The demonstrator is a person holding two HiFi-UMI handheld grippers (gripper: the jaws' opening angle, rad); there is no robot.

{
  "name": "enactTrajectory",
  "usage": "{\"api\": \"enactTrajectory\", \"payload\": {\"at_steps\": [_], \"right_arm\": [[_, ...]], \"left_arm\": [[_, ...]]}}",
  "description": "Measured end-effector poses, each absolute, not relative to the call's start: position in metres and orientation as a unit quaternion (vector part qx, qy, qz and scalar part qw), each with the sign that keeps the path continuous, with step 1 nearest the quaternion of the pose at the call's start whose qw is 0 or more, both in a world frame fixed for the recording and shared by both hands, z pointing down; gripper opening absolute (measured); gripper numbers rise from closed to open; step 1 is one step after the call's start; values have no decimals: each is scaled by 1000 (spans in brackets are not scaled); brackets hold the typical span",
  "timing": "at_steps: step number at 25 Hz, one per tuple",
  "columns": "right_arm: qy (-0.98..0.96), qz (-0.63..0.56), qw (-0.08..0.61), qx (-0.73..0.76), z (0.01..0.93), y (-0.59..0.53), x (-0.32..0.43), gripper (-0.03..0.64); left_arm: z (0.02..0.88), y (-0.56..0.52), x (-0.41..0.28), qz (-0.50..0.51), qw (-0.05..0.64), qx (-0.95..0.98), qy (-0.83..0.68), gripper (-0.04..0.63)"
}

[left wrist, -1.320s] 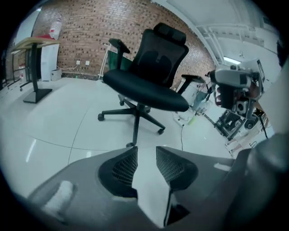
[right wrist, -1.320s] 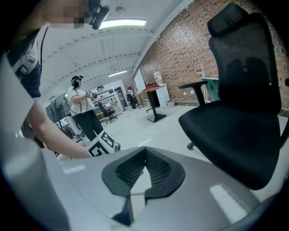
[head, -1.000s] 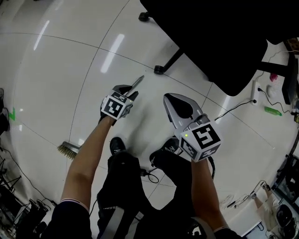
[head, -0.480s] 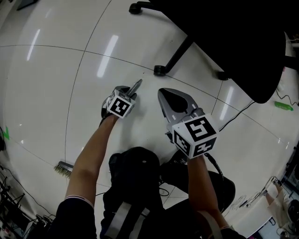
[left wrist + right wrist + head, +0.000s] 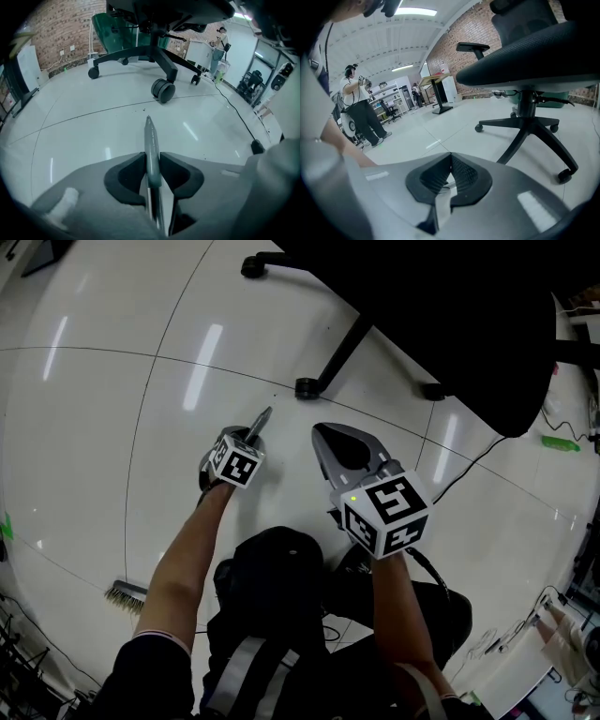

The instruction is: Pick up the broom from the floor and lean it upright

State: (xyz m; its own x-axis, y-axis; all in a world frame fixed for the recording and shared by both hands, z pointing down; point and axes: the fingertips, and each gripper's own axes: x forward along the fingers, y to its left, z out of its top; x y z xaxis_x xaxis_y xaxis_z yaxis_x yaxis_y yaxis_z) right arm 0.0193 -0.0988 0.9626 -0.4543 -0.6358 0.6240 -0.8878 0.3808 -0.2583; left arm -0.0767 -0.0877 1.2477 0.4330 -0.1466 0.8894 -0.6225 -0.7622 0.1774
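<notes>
Stretching over the floor (image 5: 103,418), the broom (image 5: 260,419) points its handle tip (image 5: 148,123) at the chair caster (image 5: 163,90); only head view shows its bristles (image 5: 126,596). Left gripper (image 5: 151,158), just closing, clamps the handle; right gripper (image 5: 450,164) jaws meet, empty.

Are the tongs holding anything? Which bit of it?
The left tongs, whose jaws have just been closing, pinch the broom by its handle, near the tip end. The right tongs are shut on nothing.

Bright, even overhead light. Ceiling strips (image 5: 412,11) leave glare streaks on the glossy floor (image 5: 93,126) ahead of the left tool (image 5: 151,161). Fisheye bending, dark corners, and the tool's near body is blurred.
</notes>
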Motion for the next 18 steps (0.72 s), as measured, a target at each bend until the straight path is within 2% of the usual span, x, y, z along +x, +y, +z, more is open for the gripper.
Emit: {"api": "enactTrajectory", "payload": {"at_steps": [7,18], "right_arm": [[-806,288,205,474,947,-105,29,5],[-811,327,184,449,837,-90,40,3]], "left_arm": [[1237,-90,-83,480,277,796,-242,94],[1056,-96,-80,427,252,826,-268,89]]}}
